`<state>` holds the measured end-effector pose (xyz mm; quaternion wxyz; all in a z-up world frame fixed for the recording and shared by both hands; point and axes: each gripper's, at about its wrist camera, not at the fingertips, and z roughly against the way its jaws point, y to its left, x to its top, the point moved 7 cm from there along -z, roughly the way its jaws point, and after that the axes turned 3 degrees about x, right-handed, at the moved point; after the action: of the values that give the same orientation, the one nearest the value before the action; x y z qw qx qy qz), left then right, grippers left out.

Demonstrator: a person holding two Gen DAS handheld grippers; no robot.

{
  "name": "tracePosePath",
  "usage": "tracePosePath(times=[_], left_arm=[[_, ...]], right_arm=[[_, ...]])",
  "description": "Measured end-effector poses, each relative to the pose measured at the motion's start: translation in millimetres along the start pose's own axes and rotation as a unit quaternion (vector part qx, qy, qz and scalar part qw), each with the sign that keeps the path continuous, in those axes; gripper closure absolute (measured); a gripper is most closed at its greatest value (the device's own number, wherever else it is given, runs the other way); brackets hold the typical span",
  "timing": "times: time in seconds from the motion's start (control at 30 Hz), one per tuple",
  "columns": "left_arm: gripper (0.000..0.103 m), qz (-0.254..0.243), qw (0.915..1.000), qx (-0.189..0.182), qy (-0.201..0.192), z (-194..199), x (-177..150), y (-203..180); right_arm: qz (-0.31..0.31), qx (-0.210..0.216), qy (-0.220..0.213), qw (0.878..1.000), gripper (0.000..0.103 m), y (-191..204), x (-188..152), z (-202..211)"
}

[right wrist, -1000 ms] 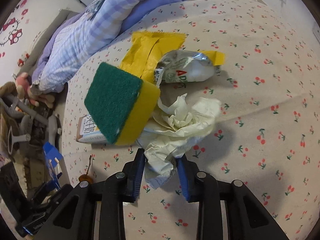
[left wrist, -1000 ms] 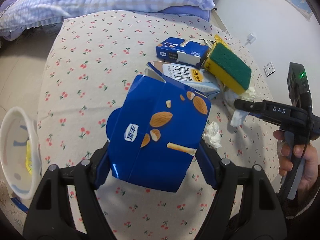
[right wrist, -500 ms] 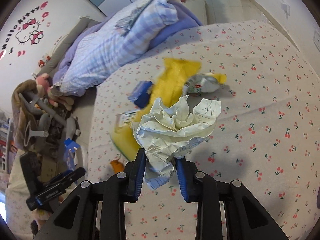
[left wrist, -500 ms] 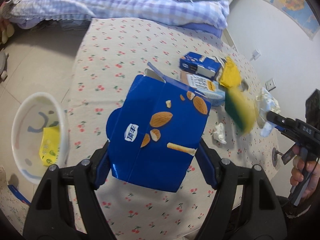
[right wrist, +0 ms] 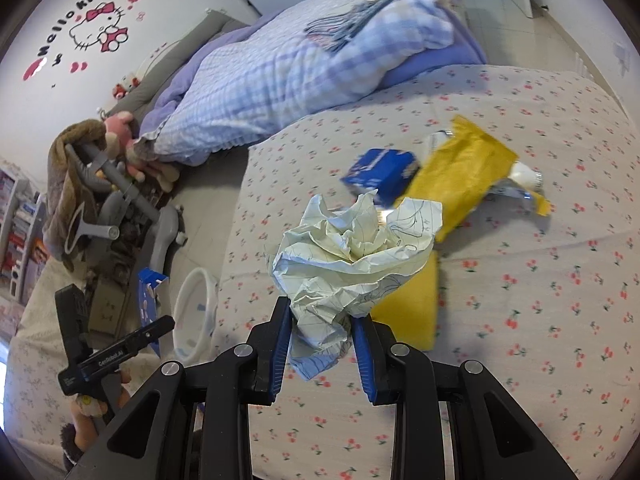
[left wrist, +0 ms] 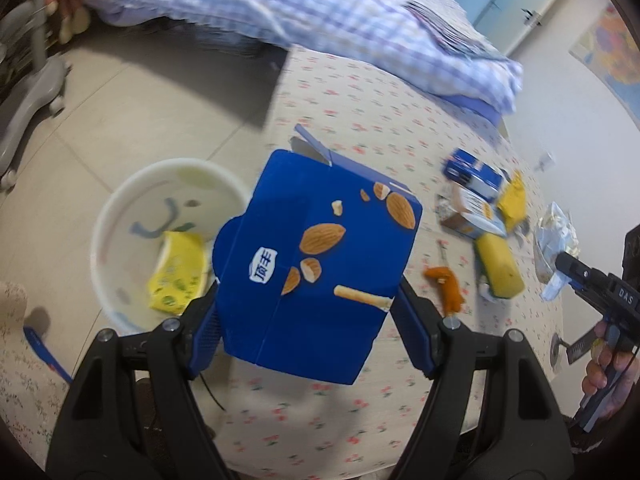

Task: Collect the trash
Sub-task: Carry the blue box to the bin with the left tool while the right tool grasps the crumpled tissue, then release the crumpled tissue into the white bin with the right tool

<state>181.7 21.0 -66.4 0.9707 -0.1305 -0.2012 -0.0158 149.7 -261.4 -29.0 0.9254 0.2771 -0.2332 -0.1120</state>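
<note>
My left gripper point(left wrist: 310, 312) is shut on a big blue almond snack box point(left wrist: 320, 264), held in the air over the table edge beside a white bin point(left wrist: 120, 216) on the floor. A yellow packet point(left wrist: 176, 272) lies inside the bin. My right gripper point(right wrist: 322, 322) is shut on a crumpled ball of lined paper point(right wrist: 352, 256), lifted above the cherry-print tablecloth point(right wrist: 540, 320). In the right wrist view the bin point(right wrist: 196, 308) shows to the left, below the table edge, with the left gripper point(right wrist: 120, 350) next to it.
Left on the table are a small blue carton point(left wrist: 472, 170), a white carton point(left wrist: 476, 212), a yellow sponge point(left wrist: 500, 268), a yellow wrapper point(right wrist: 464, 172), a foil wrapper point(left wrist: 554, 236) and an orange thing point(left wrist: 448, 288). A bed with checked bedding point(right wrist: 300, 68) stands behind.
Both grippers rose and swung left toward the bin with their loads. The paper ball came up off the table, and the sponge slid away from it. The bin now lies close under the blue box.
</note>
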Motion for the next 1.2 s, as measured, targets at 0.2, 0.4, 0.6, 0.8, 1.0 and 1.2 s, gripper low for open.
tracePosePath(times=[0.2,0.4,0.6,0.8,1.0,1.2], left_arm=[[0.026,0.039,0.9988,0.030,-0.004,4.5,-5.5,50.2],[0.021,0.058,0.9966,0.059,-0.007,-1.3,-2.2,81.8],[0.007,0.070,0.9917,0.105,-0.023,4.4,1.7,104.9],[0.006,0.073,0.9886,0.130,-0.018,10.7,-8.7,128.3],[0.005,0.084,0.9866,0.139,-0.009,15.7,-19.9,146.6],[0.005,0.079,0.9855,0.150,-0.007,19.5,-26.8,158.2]], right_arm=[[0.030,0.016,0.019,0.999,0.072,46.3,-1.2,-31.1],[0.063,0.031,0.036,0.997,0.072,96.1,-8.6,-66.2],[0.082,0.040,0.051,0.994,0.072,130.6,-16.7,-98.1],[0.096,0.048,0.068,0.992,0.072,155.0,-24.7,-125.4],[0.116,0.055,0.094,0.987,0.071,179.4,-40.0,-159.4],[0.131,0.064,0.112,0.983,0.070,201.1,-54.4,-186.4]])
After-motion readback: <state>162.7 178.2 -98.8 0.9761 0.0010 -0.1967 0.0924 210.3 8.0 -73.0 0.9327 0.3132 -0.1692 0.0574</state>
